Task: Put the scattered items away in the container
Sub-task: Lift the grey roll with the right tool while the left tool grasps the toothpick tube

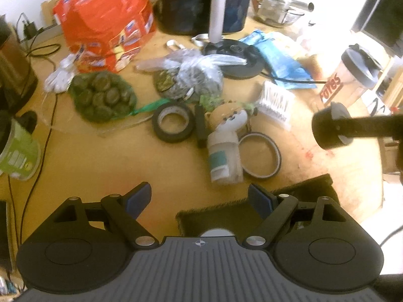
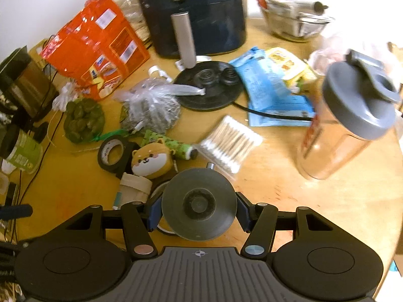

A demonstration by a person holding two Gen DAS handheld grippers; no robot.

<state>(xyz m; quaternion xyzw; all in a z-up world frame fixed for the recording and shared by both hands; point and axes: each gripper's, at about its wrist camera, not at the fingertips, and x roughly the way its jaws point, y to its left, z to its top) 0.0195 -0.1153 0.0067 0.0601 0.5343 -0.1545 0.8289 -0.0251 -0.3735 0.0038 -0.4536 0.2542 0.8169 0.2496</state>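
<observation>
**Right gripper carrying disc; left spread wide**

Right gripper clamps a dark round disc above the wooden surface. Left gripper spread wide, holding nothing, over dark container. Tape roll, pill bottle lie scattered beyond.

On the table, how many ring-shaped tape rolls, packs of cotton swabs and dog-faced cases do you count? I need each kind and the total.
Ring-shaped tape rolls: 2, the black roll and the thin roll
Packs of cotton swabs: 1
Dog-faced cases: 1
Total: 4
</observation>
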